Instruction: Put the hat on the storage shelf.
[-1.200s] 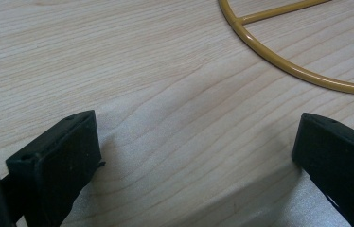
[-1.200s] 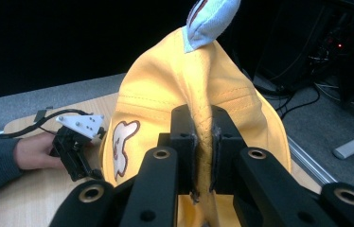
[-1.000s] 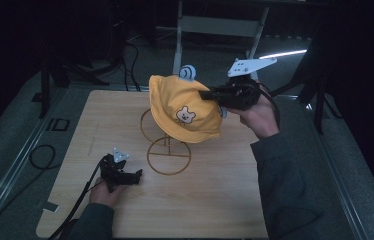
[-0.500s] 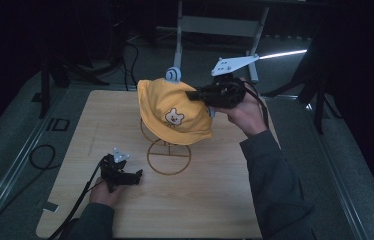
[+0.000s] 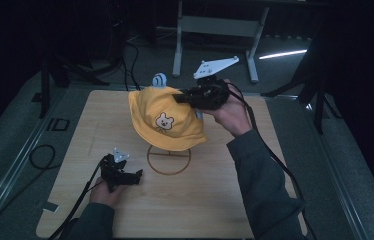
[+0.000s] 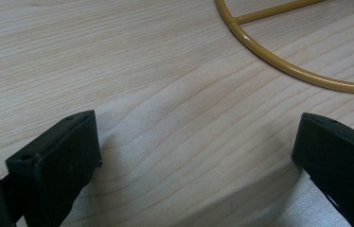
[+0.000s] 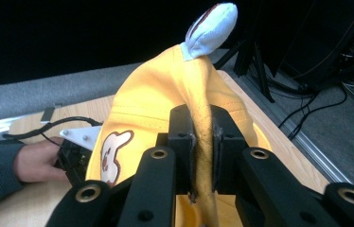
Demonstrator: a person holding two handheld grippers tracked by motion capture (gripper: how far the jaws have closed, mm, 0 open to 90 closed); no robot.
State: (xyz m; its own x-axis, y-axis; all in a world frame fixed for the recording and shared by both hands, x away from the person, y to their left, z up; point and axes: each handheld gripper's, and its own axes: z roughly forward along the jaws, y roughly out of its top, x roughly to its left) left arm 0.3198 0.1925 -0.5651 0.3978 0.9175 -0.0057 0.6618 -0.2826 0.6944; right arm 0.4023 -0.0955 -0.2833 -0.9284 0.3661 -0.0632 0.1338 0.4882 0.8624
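A yellow bucket hat [image 5: 167,120] with a bear patch and a pale blue ear [image 5: 159,79] hangs over the gold wire stand, whose ring base [image 5: 168,159] lies on the wooden table [image 5: 100,115]. My right gripper [image 5: 180,96] is shut on a fold of the hat's crown from the right. In the right gripper view the fabric [image 7: 165,94] is pinched between the jaws of the right gripper [image 7: 202,127], with the ear [image 7: 211,28] on top. My left gripper [image 5: 137,175] rests open on the table, left of the ring. The left gripper [image 6: 194,156] has bare wood between its jaws, with the ring [image 6: 288,66] ahead.
A metal frame [image 5: 215,25] stands on the floor beyond the table's far edge. Cables [image 5: 40,155] lie on the floor at the left. The left gripper's cable [image 5: 82,200] trails off the front left. Dark stands flank both sides.
My right gripper has carried the hat to the left, and the hat now covers the stand's upper part. The left gripper has stayed put.
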